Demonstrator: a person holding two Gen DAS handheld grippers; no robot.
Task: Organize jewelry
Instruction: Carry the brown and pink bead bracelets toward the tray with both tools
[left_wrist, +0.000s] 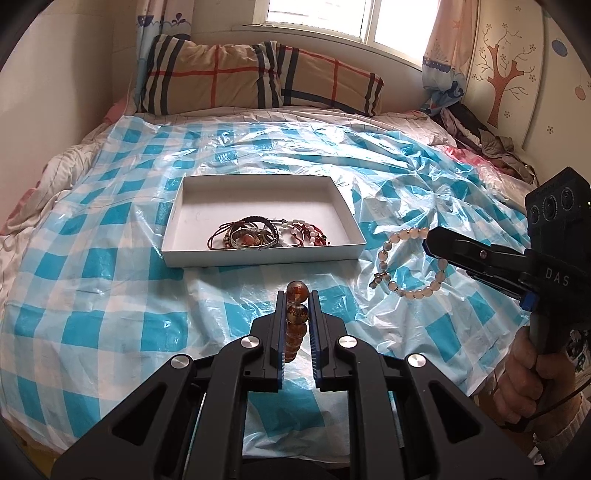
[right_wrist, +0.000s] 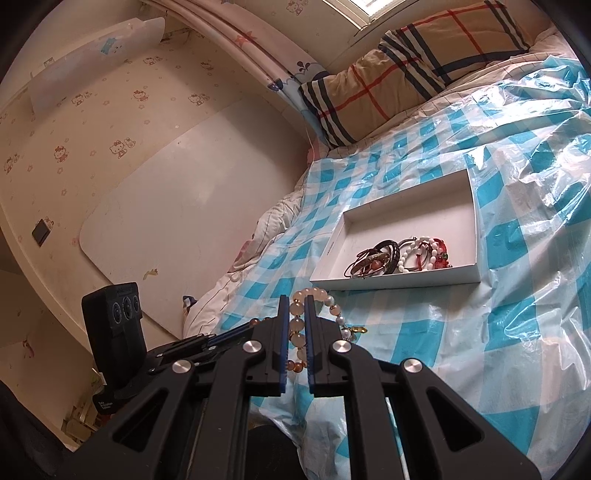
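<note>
Left gripper (left_wrist: 298, 295) clenched on amber bead bracelet (left_wrist: 296, 314), above bed's near edge. Right gripper (right_wrist: 296, 301) grasping pale bead bracelet (right_wrist: 297, 325) (dangling clear of sheet), just right of white box (left_wrist: 173, 229) holding tangled bracelets (left_wrist: 269, 234).

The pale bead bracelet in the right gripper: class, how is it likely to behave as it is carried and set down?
Probably floppy: the pale bead bracelet droops in a loop from the right gripper, so it should swing. Its round beads look smooth and may slip between the pads. Dropped into the white box, it would likely collapse rather than roll.
</note>
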